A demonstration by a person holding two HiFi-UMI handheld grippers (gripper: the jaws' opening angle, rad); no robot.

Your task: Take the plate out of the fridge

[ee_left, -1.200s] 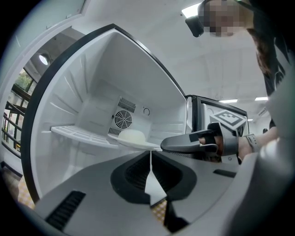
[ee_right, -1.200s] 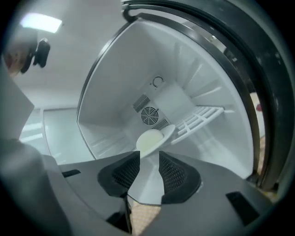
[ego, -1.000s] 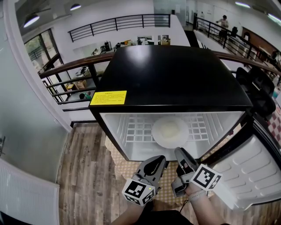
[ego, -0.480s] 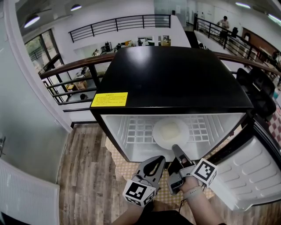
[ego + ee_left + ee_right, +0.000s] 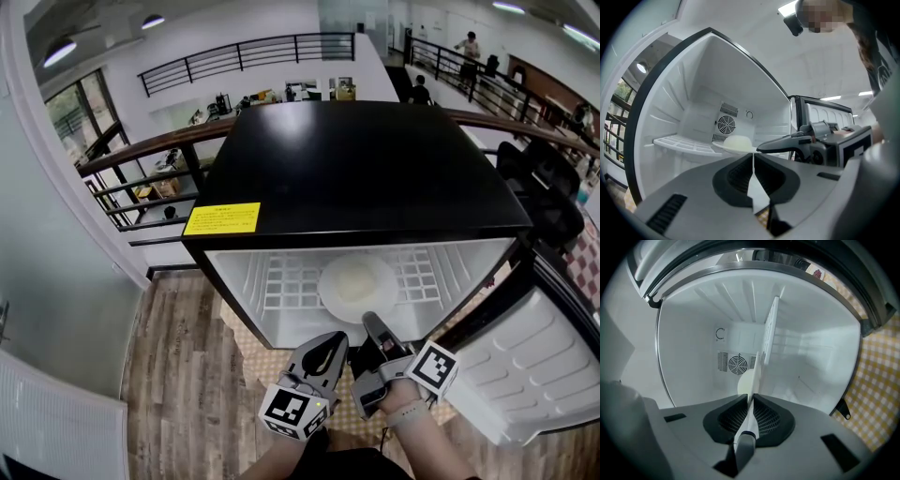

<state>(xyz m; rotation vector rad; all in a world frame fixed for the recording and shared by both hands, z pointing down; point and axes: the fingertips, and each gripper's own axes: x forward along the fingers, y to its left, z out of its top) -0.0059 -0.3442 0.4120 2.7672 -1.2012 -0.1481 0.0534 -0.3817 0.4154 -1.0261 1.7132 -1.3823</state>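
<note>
A round white plate (image 5: 356,281) (image 5: 736,143) lies on the wire shelf (image 5: 281,281) inside the open black fridge (image 5: 356,169). My right gripper (image 5: 368,322) (image 5: 751,398) is shut and turned on its side. Its tip sits at the plate's front rim, and I cannot tell whether they touch. In the right gripper view the plate (image 5: 745,380) appears edge-on, in line with the jaws. My left gripper (image 5: 333,342) (image 5: 753,154) is shut on nothing and hangs just in front of the fridge opening, left of the right gripper (image 5: 761,149).
The fridge door (image 5: 534,366) stands swung open at the right. A yellow label (image 5: 222,218) sits on the fridge's top front edge. A checked mat (image 5: 253,361) lies under the fridge on the wooden floor. A railing (image 5: 141,150) runs behind.
My right gripper has moved forward and left, and its tip now reaches the plate's front rim. The left gripper has hardly moved.
</note>
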